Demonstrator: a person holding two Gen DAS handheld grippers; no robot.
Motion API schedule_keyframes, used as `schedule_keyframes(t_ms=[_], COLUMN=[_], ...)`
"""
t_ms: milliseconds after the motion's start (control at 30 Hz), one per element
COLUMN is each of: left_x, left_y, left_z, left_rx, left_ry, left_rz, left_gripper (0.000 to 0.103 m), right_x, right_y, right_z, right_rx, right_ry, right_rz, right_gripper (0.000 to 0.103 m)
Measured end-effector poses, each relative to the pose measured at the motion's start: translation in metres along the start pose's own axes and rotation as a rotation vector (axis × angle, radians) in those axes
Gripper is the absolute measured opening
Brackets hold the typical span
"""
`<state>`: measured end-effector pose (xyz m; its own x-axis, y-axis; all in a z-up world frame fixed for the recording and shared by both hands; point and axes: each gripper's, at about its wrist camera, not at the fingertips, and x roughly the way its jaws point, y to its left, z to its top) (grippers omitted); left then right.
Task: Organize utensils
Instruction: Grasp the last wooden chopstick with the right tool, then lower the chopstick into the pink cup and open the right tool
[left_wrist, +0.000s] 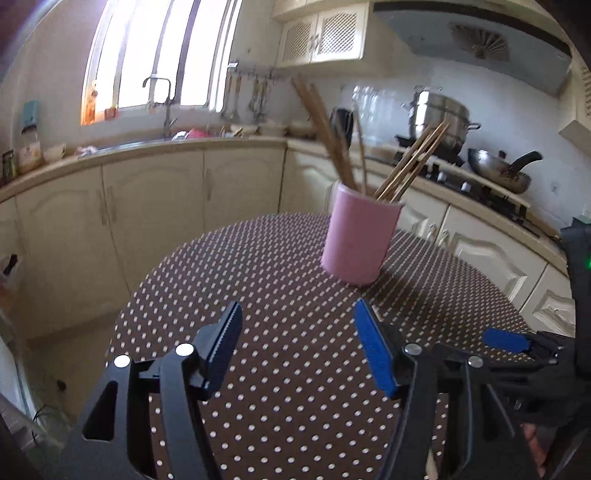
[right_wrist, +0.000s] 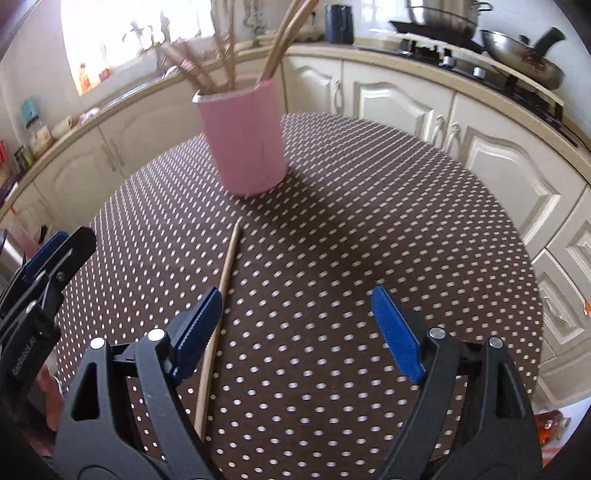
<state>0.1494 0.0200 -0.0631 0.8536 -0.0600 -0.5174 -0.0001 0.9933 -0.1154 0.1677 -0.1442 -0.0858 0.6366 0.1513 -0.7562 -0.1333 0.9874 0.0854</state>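
Kitchen table in brown polka-dot cloth (right_wrist: 369, 221): one loose wooden chopstick (right_wrist: 225, 288) lies short of the pink cylindrical holder (right_wrist: 243, 144); right gripper (right_wrist: 295, 325) spread wide, likely to collect it, left gripper (left_wrist: 295, 347) open, empty.

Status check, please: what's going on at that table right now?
Left gripper and right gripper jaws open, empty. One chopstick loose on tablecloth. Pink cup ahead. Path clear.

Black gripper (left_wrist: 295, 347) frames, blue ribbed pads (right_wrist: 397, 334), silver screws
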Motion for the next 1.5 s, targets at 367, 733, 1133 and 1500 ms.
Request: schedule_keyframes(t_ms=[367,733,1133,1500], left_x=[0.010,0.021,0.036,0.103], left_y=[0.013,0.013,-0.011,-0.034], left_z=[-0.006,-0.006,0.047,0.116], left_rx=[-0.031,-0.063,0.008,-0.042], left_ry=[0.089,0.131,0.065,0.108], left_rz=[0.042,0.018,-0.023,-0.180], left_gripper=[0.062,0.062,0.062,0.048], right_x=[0.033,0.029,0.000,-0.050], right_y=[0.040,0.038,-0.007,-0.042], right_z=[-0.001,0.009,0.044,0.104], right_rx=[-0.119,-0.088,0.069,0.139], right_ry=[0.087,0.116,0.014,-0.206], right_rz=[-0.017,0.072,0.163,0.123], right_gripper=[0.059,0.006,0.006,0.006])
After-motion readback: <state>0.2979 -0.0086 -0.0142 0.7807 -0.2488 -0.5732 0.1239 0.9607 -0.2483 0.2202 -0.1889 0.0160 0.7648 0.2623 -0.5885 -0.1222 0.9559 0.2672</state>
